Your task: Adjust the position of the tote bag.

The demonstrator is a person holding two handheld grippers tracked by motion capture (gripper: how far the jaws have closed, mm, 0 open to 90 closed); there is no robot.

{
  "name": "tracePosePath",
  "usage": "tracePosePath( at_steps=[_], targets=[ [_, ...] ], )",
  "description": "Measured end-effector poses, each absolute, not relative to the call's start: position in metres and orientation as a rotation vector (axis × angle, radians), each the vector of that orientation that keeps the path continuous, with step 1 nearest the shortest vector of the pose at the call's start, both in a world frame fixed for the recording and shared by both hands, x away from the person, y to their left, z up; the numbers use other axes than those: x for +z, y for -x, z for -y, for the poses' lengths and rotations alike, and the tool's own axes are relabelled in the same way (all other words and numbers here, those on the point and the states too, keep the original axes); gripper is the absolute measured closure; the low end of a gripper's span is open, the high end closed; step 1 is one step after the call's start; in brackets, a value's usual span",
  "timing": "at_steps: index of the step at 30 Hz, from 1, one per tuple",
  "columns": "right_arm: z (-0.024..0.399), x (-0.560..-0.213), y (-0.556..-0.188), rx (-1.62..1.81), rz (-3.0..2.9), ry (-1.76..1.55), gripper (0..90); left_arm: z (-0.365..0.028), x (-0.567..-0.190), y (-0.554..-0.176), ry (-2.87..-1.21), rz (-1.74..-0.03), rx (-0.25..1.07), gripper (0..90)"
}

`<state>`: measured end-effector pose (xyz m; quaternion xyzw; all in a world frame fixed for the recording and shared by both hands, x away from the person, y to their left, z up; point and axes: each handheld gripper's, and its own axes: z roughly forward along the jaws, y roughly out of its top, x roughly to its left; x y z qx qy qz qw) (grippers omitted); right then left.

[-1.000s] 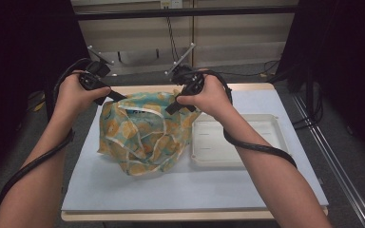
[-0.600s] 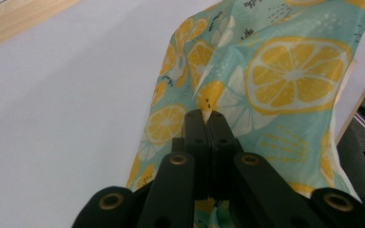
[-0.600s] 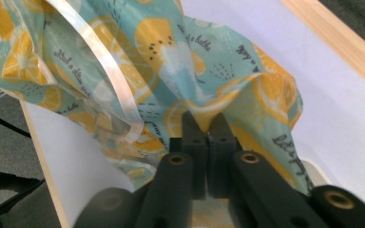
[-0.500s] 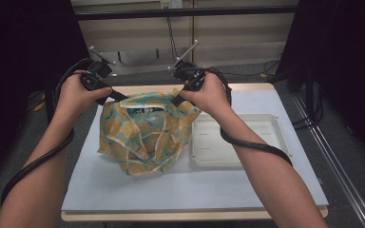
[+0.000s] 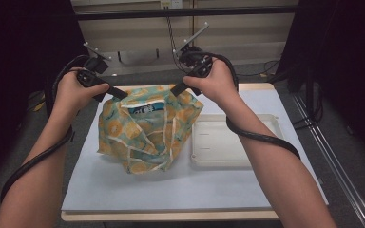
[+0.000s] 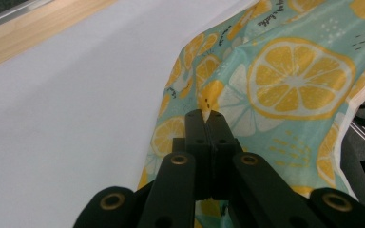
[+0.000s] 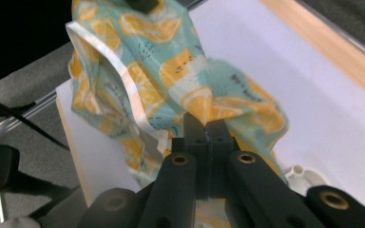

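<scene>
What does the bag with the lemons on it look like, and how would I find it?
Look at the white table top; a white plastic tray lies on its right part. Just left of the tray is the bag, floppy and crumpled, held up by its top edge between the left gripper and the right gripper. It is the one colourful thing there: teal with yellow lemon slices.

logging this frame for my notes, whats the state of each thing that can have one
lemon-print bag: mouth held open, top edges lifted, bottom resting on the table
left gripper: shut on the bag's left edge
right gripper: shut on the bag's right edge
white tray: empty, flat on the table beside the bag
</scene>
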<state>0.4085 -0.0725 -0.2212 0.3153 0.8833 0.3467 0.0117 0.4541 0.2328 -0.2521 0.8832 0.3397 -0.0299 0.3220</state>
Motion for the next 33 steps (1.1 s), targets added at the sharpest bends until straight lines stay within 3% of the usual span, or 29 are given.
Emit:
tracePosePath(
  at_steps=[6,13,22,26,33],
  targets=[
    [0.064,-0.218,-0.418,1.151,-2.722,-0.995,90.0,-0.239,-0.254,-0.459,-2.320,-0.929,-0.066,89.7],
    [0.056,-0.238,-0.429,1.138,-2.727,-1.030,90.0,-0.242,-0.266,-0.457,-2.324,-0.923,-0.109,86.1],
    [0.057,-0.245,-0.427,1.123,-2.742,-1.032,90.0,-0.245,-0.250,-0.446,-2.327,-0.867,0.001,47.0],
    [0.056,-0.245,-0.426,1.118,-2.741,-1.030,90.0,-0.248,-0.239,-0.438,-2.328,-0.822,0.024,39.7],
    [0.056,-0.244,-0.425,1.111,-2.737,-1.042,90.0,-0.253,-0.224,-0.422,-2.285,-0.775,0.020,36.2]
  ],
)
